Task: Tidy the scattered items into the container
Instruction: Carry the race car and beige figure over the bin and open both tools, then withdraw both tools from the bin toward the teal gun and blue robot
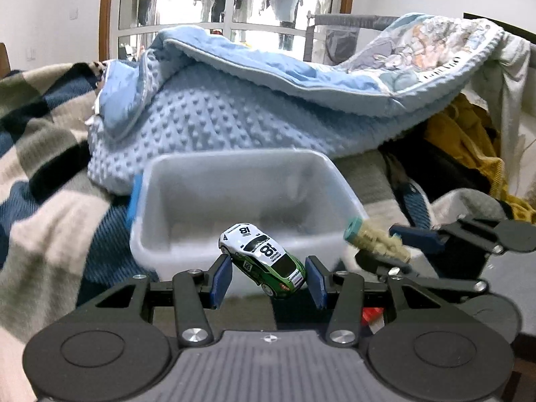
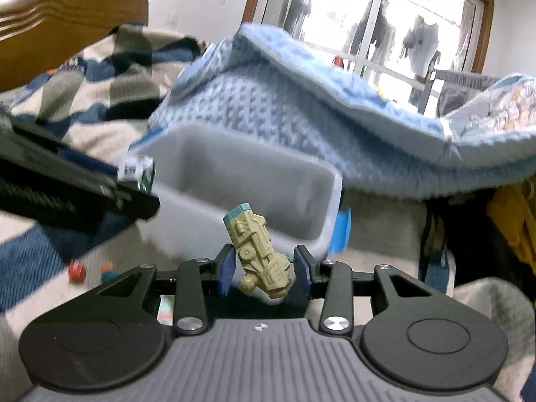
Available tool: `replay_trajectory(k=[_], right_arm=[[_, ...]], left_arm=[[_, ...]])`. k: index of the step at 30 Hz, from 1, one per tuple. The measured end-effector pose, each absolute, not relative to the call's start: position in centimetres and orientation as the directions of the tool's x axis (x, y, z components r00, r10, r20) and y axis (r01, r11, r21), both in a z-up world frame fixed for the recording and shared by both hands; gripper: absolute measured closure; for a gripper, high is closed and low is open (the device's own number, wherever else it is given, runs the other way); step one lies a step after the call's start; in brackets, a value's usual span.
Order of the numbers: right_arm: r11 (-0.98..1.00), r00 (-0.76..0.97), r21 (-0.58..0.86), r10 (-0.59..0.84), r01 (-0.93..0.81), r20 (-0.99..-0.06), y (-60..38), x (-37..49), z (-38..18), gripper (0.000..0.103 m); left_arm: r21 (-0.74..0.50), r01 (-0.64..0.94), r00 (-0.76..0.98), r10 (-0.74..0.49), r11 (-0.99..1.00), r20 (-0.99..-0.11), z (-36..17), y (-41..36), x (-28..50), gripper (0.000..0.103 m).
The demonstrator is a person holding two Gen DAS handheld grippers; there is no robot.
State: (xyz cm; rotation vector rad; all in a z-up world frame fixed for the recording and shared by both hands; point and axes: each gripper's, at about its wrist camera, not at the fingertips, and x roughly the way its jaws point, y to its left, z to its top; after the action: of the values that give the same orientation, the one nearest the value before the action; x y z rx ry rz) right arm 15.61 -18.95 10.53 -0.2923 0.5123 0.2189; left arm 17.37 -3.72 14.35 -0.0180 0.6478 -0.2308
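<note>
A: What filled the background?

B: A dotted light-blue blanket (image 1: 214,114) was heaped behind everything, and a blue, grey and cream checked blanket (image 1: 37,154) covered the bed to the left.

A: And the container?

B: A translucent plastic container (image 1: 241,181), rectangular and open-topped, sat on the bedding in front of the blue heap, with a blue clip on its side. No toy could be made out inside it, though its frosted walls were blurred.

A: The grippers?

B: The left gripper (image 1: 268,276) pinched a green-and-white toy car (image 1: 264,258) marked 18 between its blue pads — the car sat tilted, nose low to the right, before the container's near wall. The right gripper (image 2: 264,269) gripped a beige toy locomotive (image 2: 259,254) with a teal end; it was held slantwise, teal end up, near the container's front corner. Each gripper appeared at the edge of the other's view.

A: Anything smaller?

B: A small red ball (image 2: 77,271) and an orange-and-blue piece (image 2: 108,269) — too blurred to identify — lay on the checked blanket, left of the right gripper.
</note>
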Motion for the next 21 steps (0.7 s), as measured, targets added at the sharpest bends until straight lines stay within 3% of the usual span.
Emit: replay_trajectory(k=[6, 15, 17, 18, 19, 21], right_arm=[[0.954, 0.857, -0.181, 0.118, -0.238, -0.502, -18.4, 20.2, 11.1, 0.061], [0.965, 0.814, -0.152, 0.090, -0.214, -0.574, -18.3, 25.1, 9.0, 0.060], [0.959, 0.808, -0.168, 0.089, -0.227, -0.582, -18.0, 25.2, 8.6, 0.055], [0.957, 0.808, -0.176, 0.087, -0.230, -0.583, -17.9, 25.3, 8.4, 0.044], [0.956, 0.812, -0.185, 0.082, -0.228, -0.578, -17.8, 25.2, 8.3, 0.040], [0.952, 0.821, -0.199, 0.080, -0.231, -0.566, -17.6, 25.0, 8.4, 0.036]], left_arm=[[-0.118, 0.168, 0.790, -0.205, 0.979, -0.578, 14.2, -2.6, 21.7, 0.051], [-0.129, 0.130, 0.742, -0.183, 0.983, -0.645, 10.8, -1.8, 26.3, 0.051], [-0.124, 0.118, 0.737, -0.170, 0.985, -0.654, 10.5, -1.6, 26.6, 0.047], [-0.120, 0.115, 0.740, -0.166, 0.986, -0.652, 10.5, -1.5, 26.6, 0.047], [-0.125, 0.115, 0.747, -0.168, 0.986, -0.644, 10.7, -1.3, 26.4, 0.045], [-0.143, 0.115, 0.752, -0.180, 0.983, -0.633, 11.1, -0.9, 26.0, 0.043]])
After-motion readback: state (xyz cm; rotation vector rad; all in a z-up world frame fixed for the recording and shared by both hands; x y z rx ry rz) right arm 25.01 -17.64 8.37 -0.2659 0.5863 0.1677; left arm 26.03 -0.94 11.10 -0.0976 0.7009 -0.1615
